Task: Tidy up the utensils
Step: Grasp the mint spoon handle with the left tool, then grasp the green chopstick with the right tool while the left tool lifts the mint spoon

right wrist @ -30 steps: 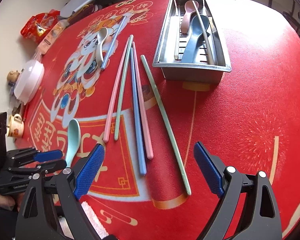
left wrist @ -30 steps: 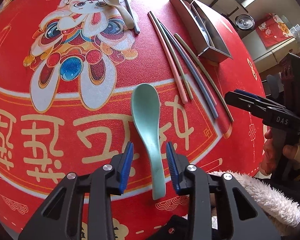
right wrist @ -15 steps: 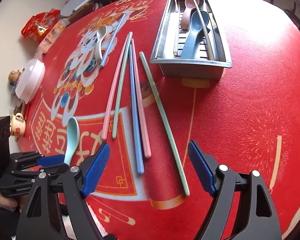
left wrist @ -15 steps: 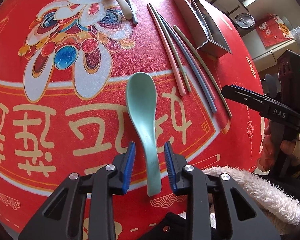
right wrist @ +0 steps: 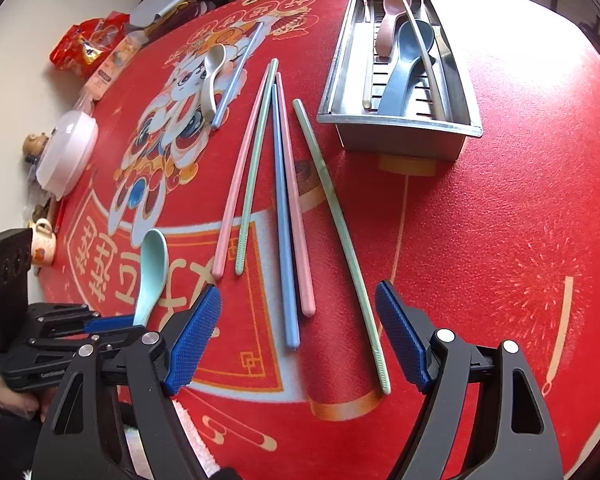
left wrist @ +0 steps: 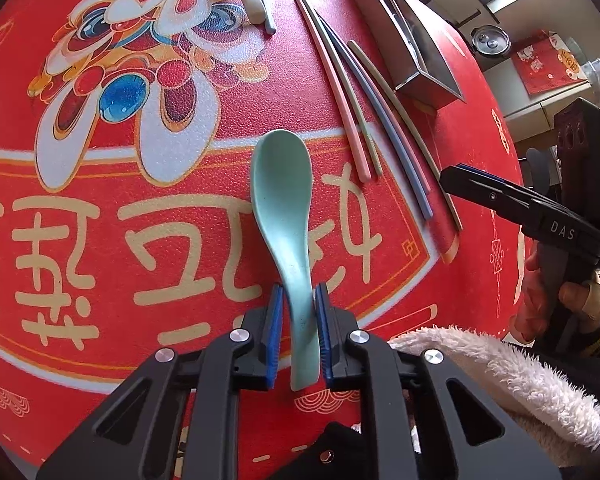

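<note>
My left gripper (left wrist: 297,300) is shut on the handle of a mint green spoon (left wrist: 282,188), whose bowl points away over the red mat; it also shows in the right wrist view (right wrist: 151,268). My right gripper (right wrist: 300,324) is open and empty, hovering above the near ends of several coloured chopsticks (right wrist: 282,216). A steel utensil tray (right wrist: 458,92) at the far right holds a pink spoon (right wrist: 390,20), a blue spoon (right wrist: 404,68) and chopsticks. A white spoon (right wrist: 212,72) and a blue chopstick (right wrist: 236,76) lie on the rabbit picture.
A red printed mat (right wrist: 500,220) covers the round table. At the left edge stand a white lidded bowl (right wrist: 66,152), a small mug (right wrist: 44,244) and snack packets (right wrist: 88,46). A fleece sleeve (left wrist: 480,364) is close below the left gripper.
My left gripper's fingers have closed in from either side onto the green spoon's handle. My right gripper has drifted slightly nearer the chopsticks and stayed open.
</note>
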